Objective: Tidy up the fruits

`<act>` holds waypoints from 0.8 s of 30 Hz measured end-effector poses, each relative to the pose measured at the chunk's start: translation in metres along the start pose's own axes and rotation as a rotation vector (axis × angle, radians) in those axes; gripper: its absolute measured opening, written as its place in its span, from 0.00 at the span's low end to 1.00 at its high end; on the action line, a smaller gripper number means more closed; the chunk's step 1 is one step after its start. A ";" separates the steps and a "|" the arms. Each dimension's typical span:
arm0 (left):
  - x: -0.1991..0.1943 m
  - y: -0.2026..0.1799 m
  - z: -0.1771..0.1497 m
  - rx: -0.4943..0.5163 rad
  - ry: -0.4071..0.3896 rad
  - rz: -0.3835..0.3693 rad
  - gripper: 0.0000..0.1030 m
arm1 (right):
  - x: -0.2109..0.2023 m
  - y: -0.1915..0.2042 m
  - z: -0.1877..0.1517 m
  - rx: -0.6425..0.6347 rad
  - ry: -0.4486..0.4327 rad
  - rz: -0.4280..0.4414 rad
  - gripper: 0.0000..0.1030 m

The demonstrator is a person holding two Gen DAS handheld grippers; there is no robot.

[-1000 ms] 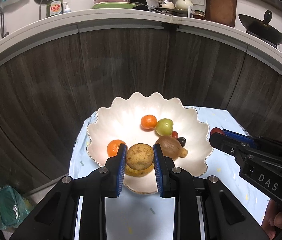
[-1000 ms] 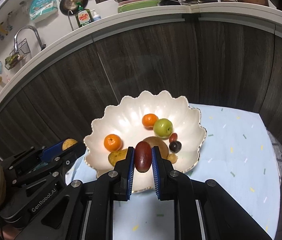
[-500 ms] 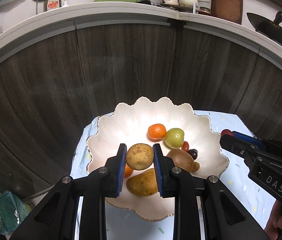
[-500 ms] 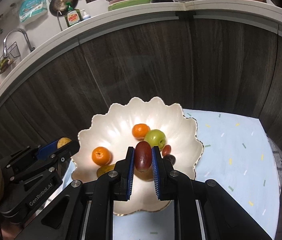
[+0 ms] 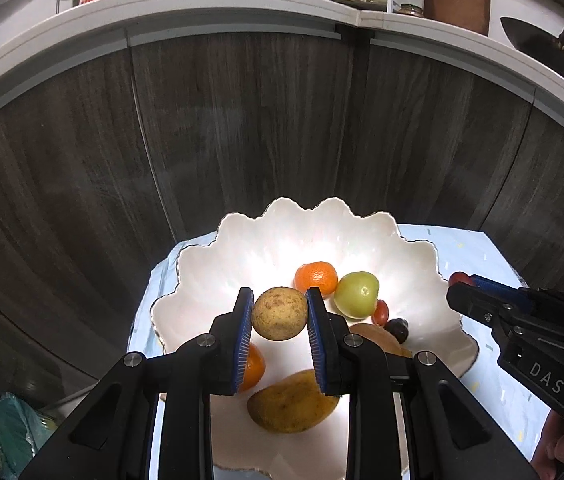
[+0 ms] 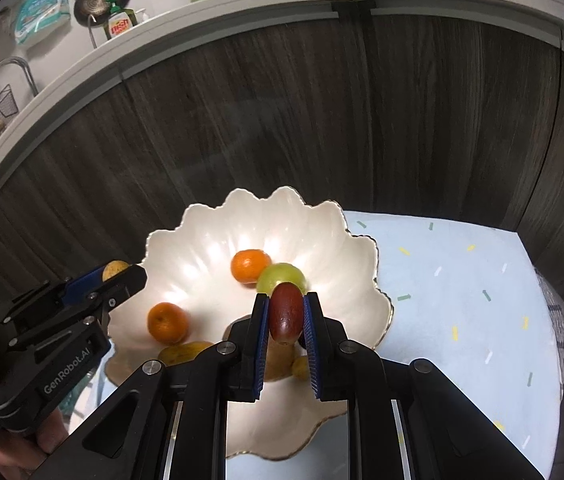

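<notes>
Fruits fill the scalloped bowl (image 5: 201, 272) at frame centre; above it the left gripper (image 5: 279, 314) clamps a speckled round fruit (image 5: 279, 313), while the right gripper (image 6: 286, 316) pinches a red oblong fruit (image 6: 286, 313), both seemingly poised for release.

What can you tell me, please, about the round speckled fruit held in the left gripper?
The round speckled fruit is tan-yellow with fine brown freckles and a matte, slightly rough skin, nearly spherical and seemingly whole. It is clamped between the blue ribbed pads of the left gripper, one pad on each side, and touches nothing else. It hangs above the white scalloped bowl, over the near-left part. From the right wrist view only a sliver of it shows past the fingers.
</notes>
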State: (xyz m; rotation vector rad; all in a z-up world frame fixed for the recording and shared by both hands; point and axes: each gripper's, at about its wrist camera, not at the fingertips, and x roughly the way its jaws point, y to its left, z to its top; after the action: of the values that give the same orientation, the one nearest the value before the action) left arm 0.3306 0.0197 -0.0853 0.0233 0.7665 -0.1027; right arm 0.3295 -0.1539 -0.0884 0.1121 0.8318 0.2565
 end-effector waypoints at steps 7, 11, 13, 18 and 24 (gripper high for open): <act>0.020 0.000 0.000 0.005 0.040 -0.007 0.26 | 0.014 -0.004 0.002 -0.002 0.026 -0.031 0.18; 0.024 0.000 -0.002 0.006 0.050 0.002 0.43 | 0.017 -0.003 0.001 -0.004 0.035 -0.044 0.19; 0.023 0.001 -0.004 0.004 0.046 0.012 0.50 | 0.017 -0.004 0.000 -0.007 0.039 -0.049 0.23; 0.019 0.002 -0.005 0.005 0.052 0.030 0.59 | 0.008 -0.005 -0.001 -0.007 0.012 -0.090 0.53; 0.003 0.003 -0.006 0.009 0.037 0.084 0.83 | -0.010 -0.002 -0.002 -0.015 -0.020 -0.112 0.70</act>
State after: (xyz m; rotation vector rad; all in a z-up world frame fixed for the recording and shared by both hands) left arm 0.3286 0.0226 -0.0914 0.0658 0.8006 -0.0263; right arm 0.3219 -0.1591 -0.0826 0.0538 0.8131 0.1555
